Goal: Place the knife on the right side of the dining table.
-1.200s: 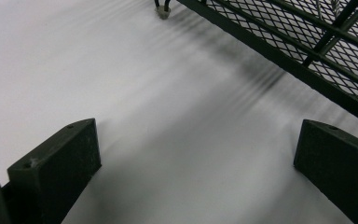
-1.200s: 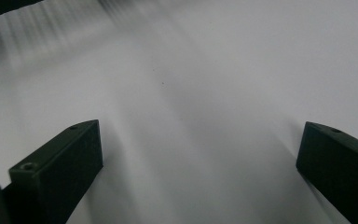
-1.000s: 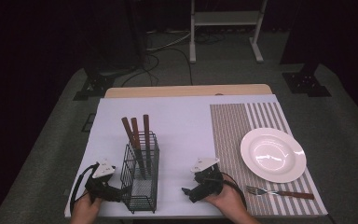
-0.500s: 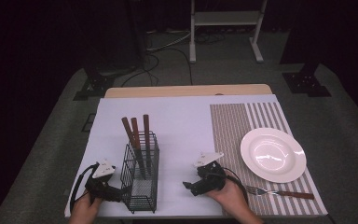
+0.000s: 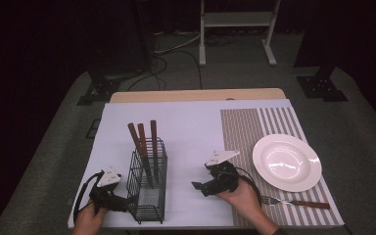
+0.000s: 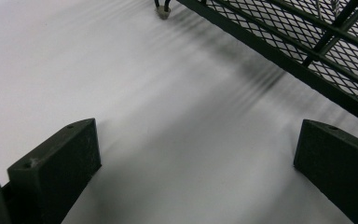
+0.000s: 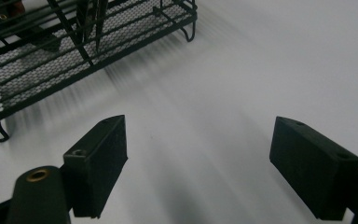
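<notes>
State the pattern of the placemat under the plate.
The placemat has brown and white stripes, clearest in the high view.

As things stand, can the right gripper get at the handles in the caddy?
Probably yes. The right gripper is open and empty, pointing toward the caddy across bare white table. The three handles stick up above the rim, with nothing in between.

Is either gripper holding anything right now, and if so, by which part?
Nothing is held. The left gripper stands open over bare white table beside the wire basket. The right gripper has just been closing a little, with nothing between its jaws.
</notes>
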{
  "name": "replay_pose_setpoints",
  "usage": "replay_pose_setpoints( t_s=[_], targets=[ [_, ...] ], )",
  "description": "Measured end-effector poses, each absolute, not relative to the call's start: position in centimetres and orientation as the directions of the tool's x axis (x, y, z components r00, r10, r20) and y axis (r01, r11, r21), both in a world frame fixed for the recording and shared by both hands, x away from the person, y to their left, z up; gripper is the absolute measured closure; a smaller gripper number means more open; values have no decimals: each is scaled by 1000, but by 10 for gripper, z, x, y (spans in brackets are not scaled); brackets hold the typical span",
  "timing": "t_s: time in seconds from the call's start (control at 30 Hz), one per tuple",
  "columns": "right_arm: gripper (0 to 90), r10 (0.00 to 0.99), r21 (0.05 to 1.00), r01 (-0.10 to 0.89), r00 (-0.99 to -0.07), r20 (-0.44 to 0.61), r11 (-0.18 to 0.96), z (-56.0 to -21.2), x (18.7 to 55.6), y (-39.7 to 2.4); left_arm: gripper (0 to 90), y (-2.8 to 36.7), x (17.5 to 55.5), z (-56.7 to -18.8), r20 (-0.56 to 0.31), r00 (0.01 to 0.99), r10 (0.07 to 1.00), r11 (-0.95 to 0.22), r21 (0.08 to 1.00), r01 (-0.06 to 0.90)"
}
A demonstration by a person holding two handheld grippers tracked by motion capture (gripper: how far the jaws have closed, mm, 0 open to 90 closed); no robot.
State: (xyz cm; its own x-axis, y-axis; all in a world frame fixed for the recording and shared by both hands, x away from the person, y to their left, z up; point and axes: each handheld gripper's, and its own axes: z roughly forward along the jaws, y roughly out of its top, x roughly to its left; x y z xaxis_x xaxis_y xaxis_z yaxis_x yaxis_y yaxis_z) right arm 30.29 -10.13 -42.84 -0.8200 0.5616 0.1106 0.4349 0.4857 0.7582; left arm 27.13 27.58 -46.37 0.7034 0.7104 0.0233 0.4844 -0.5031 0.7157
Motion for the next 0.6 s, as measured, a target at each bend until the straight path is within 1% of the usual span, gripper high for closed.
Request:
replay_pose_setpoints(
  t_s=[0.6],
  targets=[
    [179, 538, 807, 407, -832, 134, 428, -397, 316, -96, 0, 276, 271, -464, 23, 703, 711, -503, 715, 485]
  ],
)
